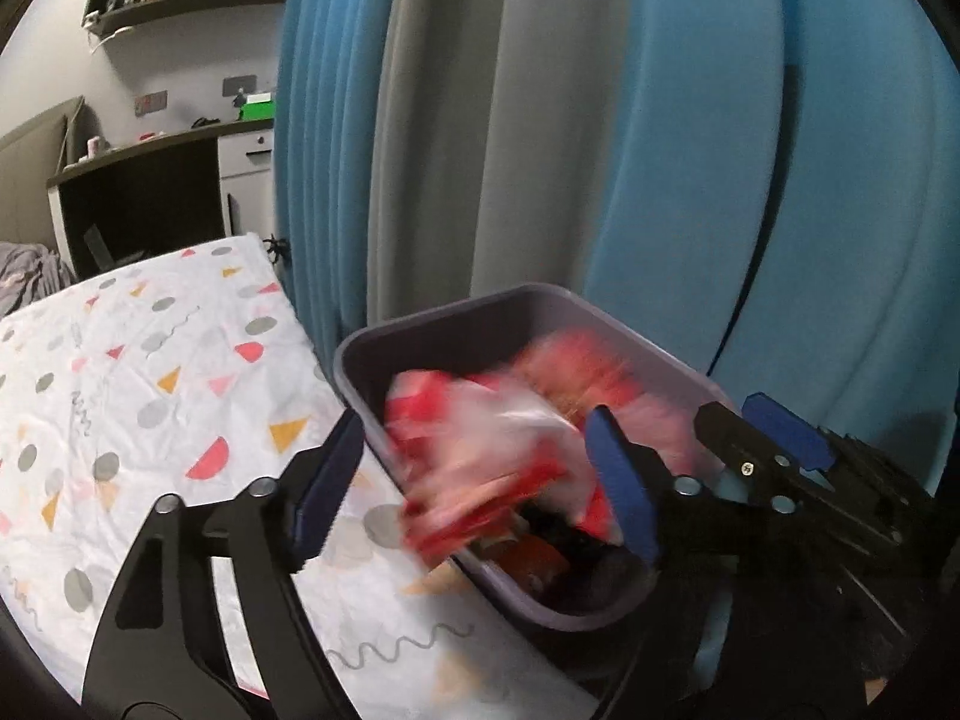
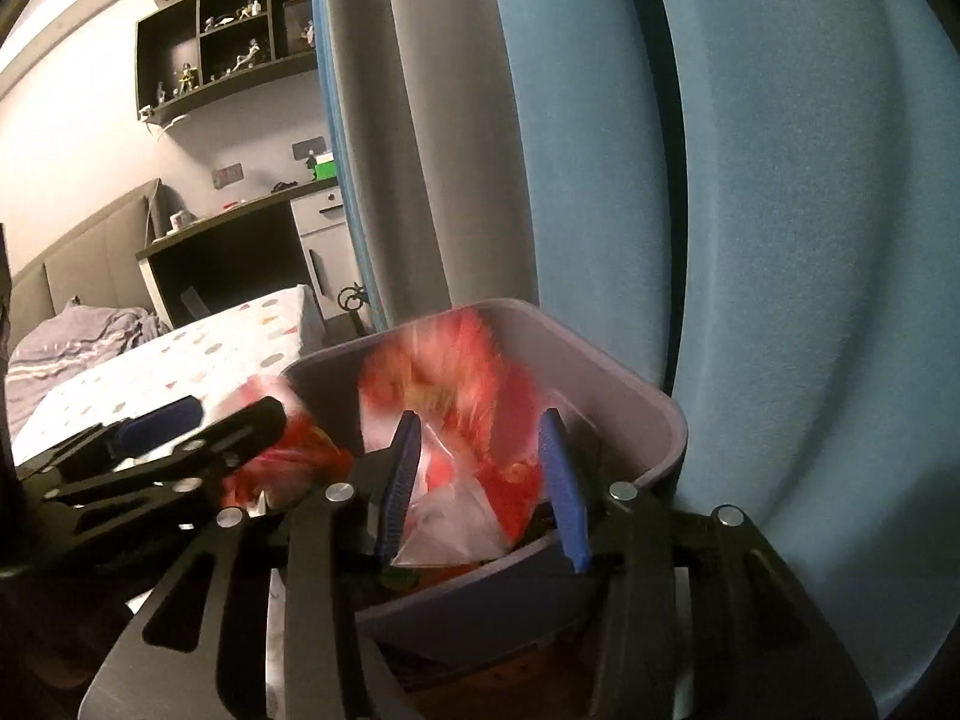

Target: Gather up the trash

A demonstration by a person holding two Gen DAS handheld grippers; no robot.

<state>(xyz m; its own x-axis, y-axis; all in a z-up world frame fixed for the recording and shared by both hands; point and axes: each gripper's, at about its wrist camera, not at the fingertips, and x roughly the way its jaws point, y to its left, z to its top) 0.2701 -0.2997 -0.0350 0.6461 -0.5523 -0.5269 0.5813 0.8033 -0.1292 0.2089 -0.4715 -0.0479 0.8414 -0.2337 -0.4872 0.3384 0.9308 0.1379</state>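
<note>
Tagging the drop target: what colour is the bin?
Greyish purple bin, seen best in the left wrist view.

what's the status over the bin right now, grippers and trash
Left gripper open, right gripper open, both over the bin. Red-and-clear wrappers blurred, between the jaws, seemingly dropping in. Bed alongside; nothing blocking.

Red-and-white wrappers (image 1: 480,456) over the grey bin (image 1: 360,360) are motion-blurred; print unreadable. Bin contents beneath are hidden. Shelf figurines (image 2: 240,54) are too small to identify.
</note>
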